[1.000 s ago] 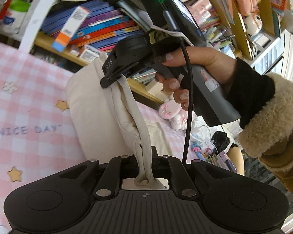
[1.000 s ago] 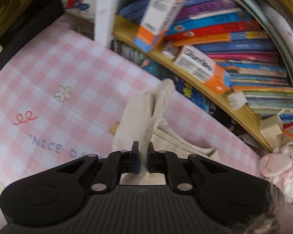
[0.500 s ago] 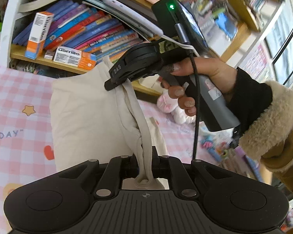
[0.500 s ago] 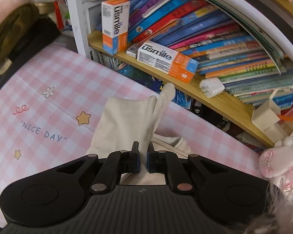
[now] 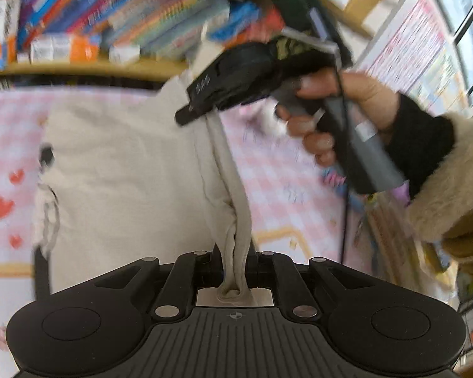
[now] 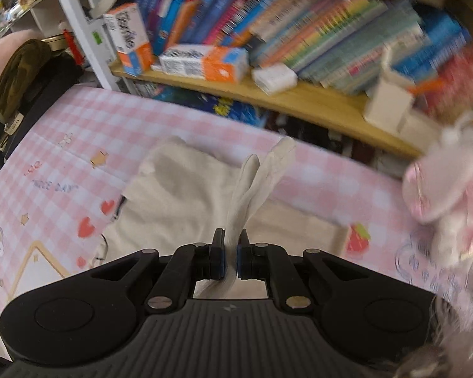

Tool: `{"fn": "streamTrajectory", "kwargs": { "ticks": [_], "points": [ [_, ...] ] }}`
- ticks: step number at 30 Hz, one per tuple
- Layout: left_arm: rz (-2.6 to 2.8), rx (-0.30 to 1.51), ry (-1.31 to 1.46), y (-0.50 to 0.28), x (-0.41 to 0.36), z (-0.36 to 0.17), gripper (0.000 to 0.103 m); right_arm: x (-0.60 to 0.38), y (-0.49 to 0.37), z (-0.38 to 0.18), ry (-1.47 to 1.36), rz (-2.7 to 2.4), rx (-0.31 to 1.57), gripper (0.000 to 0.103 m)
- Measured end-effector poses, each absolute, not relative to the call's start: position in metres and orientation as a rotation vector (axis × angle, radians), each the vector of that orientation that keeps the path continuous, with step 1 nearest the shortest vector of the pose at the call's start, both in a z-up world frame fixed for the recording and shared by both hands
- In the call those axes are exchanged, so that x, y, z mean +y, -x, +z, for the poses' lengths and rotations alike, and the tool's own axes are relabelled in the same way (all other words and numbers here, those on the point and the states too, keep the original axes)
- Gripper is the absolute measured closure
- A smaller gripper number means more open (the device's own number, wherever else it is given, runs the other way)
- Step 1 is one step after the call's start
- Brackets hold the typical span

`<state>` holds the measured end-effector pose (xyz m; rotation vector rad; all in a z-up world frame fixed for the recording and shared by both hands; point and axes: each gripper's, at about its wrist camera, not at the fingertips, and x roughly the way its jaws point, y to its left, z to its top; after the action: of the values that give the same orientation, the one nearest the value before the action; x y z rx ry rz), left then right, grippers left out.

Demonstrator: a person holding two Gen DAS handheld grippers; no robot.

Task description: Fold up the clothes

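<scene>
A cream garment (image 5: 123,170) hangs between my two grippers above the pink checked cloth (image 5: 283,182). My left gripper (image 5: 235,258) is shut on a bunched edge of the garment. In the left wrist view my right gripper (image 5: 201,110), held by a hand in a furry sleeve, is shut on the garment's upper edge. In the right wrist view my right gripper (image 6: 231,245) pinches the cream garment (image 6: 179,195), and two fabric ends stick up past the jaws. The garment's lower part rests on the pink cloth (image 6: 56,157).
A wooden shelf (image 6: 299,100) with colourful books (image 6: 299,31) and orange-white boxes (image 6: 205,63) stands behind the cloth. A pink plush toy (image 6: 441,189) lies at the right. Dark clothing (image 6: 19,75) sits at the far left. Both views are motion-blurred.
Both grippers have swung rightward and lowered with the garment still held. More of the garment now lies spread on the pink cloth.
</scene>
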<state>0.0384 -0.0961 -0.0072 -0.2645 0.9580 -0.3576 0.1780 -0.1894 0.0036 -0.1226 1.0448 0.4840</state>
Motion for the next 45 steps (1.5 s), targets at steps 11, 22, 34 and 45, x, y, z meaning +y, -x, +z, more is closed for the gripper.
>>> {"fn": "streamTrajectory", "kwargs": {
  "ticks": [11, 22, 34, 45],
  "points": [
    [-0.265, 1.015, 0.313, -0.018, -0.063, -0.024, 0.058, -0.285, -0.159, -0.037, -0.195, 0.3, 1.136, 0.071],
    [0.034, 0.917, 0.373, 0.01, 0.025, -0.025, 0.052, -0.273, -0.018, -0.012, -0.139, 0.487, 1.076, 0.06],
    [0.043, 0.972, 0.364, 0.01, 0.025, -0.041, 0.052, -0.262, 0.007, -0.026, -0.096, 0.432, 1.095, 0.097],
    [0.123, 0.991, 0.401, 0.012, 0.052, -0.042, 0.039, -0.266, 0.0, -0.042, -0.104, 0.367, 1.104, 0.056]
  ]
}}
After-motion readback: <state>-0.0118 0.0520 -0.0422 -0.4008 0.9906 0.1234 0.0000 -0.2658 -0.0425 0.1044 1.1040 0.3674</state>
